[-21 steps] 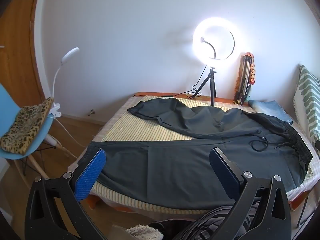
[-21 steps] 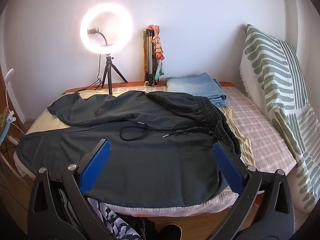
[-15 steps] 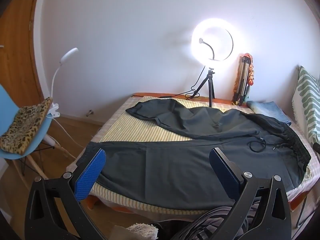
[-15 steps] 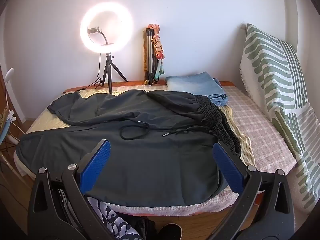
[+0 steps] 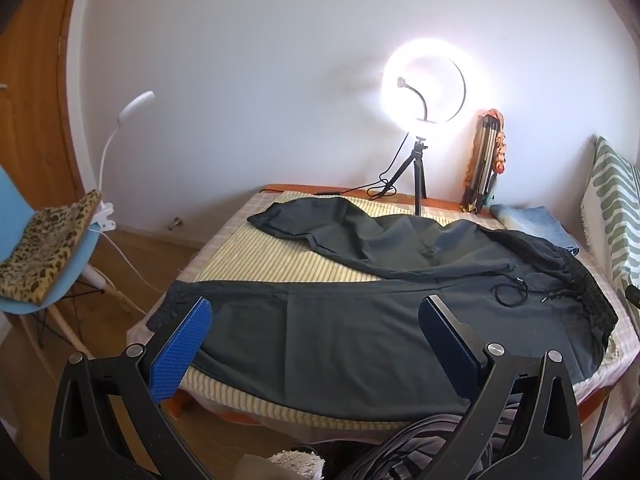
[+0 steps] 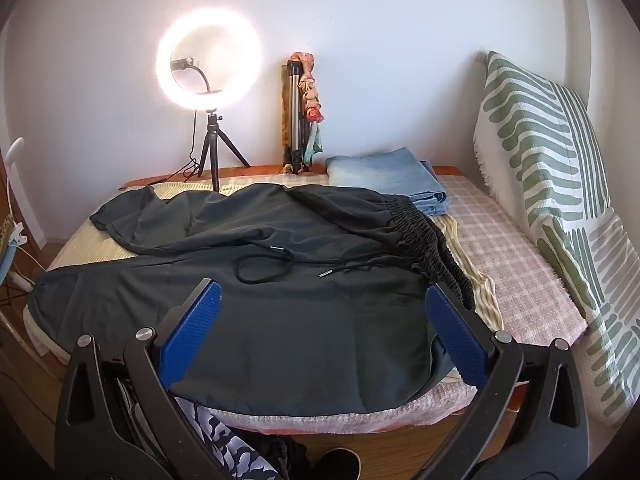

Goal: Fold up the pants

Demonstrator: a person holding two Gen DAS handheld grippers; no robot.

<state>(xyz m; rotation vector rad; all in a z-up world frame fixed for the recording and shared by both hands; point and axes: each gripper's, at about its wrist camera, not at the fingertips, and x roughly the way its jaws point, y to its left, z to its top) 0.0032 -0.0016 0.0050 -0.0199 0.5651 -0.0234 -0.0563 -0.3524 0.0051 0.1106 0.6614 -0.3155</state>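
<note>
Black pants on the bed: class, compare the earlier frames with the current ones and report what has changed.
Little changed. The left wrist view drifts slightly: the black pants and ring light slide a little leftward in the frame, which suggests that claw shifted a bit. Nothing was grasped or released. The left claw and right claw remain open above the near edge, and the pants, drawstring and folded jeans lie as before.

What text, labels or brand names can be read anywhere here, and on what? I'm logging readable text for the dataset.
None: no readable text shows in either view.
The black pants, folded jeans and striped pillow show no label.
The ring light shows no brand mark.
</note>
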